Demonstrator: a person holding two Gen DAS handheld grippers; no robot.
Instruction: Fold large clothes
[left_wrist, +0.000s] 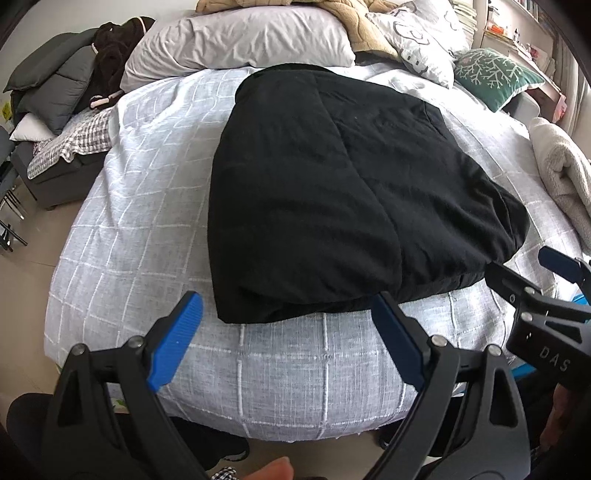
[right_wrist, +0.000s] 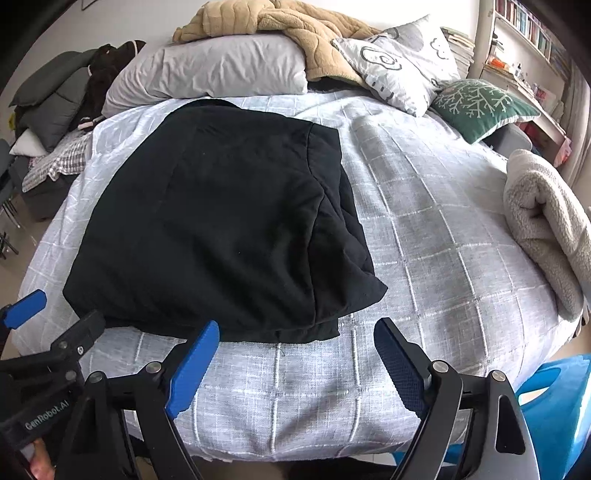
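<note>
Left wrist view: left hand-held gripper (left_wrist: 288, 332) released, blue pads wide apart, nothing between them, hovering at the near edge of the bed (left_wrist: 147, 229). Folded black garment (left_wrist: 343, 192) lies flat mid-bed on the grey grid-pattern cover, near edge just beyond the fingertips. Right hand-held gripper (left_wrist: 524, 266) enters at the right edge, partly cut off; "DAS" readable on its body, the rest out of frame.

Right wrist view: right hand-held gripper (right_wrist: 295, 354) released, jaws spread, empty, just short of the black garment (right_wrist: 221, 229), which sits left of centre. Left hand-held gripper (right_wrist: 55, 310) at lower left, mostly cropped, open; label reads "GenRobot.AI". Pillows (right_wrist: 221, 70) and a beige blanket (right_wrist: 280, 26) at the head. Folded cream blanket (right_wrist: 546, 221) at the right edge, cut off.
</note>
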